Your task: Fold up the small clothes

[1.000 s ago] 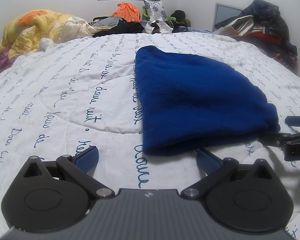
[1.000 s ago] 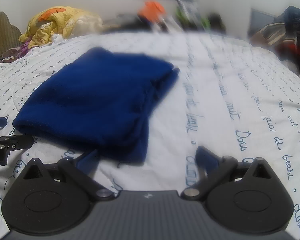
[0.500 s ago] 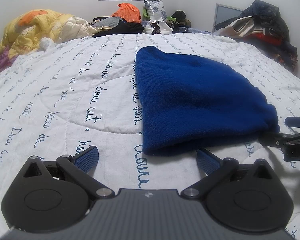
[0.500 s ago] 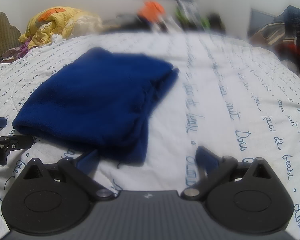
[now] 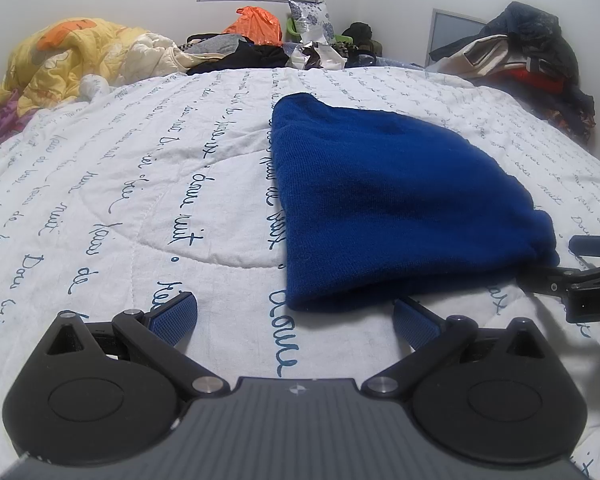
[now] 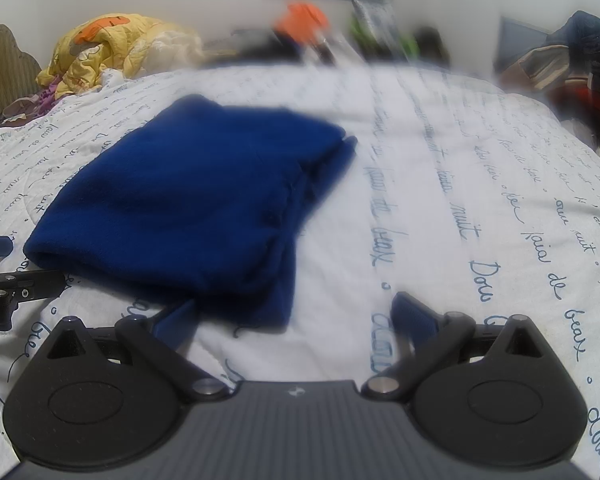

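Left tool (image 5: 296, 316) and right tool (image 6: 296, 312) both spread wide, empty; folded blue cloth (image 5: 384, 204) just ahead on bed (image 5: 140, 184).

White quilted bedspread (image 5: 148, 184), cursive dark-blue script printed in rows: "nuit" and "de" legible in left wrist view; "Doux", "nuit", "de" legible in right wrist view (image 6: 480, 240). Other words too distorted to read. Black body of right gripper (image 5: 594, 258), white capitals "DA", cut off at frame edge.

Far clutter (image 6: 340, 36) along the bed's head edge blurred in right view, right gripper (image 5: 592, 276) cut off by left view's edge
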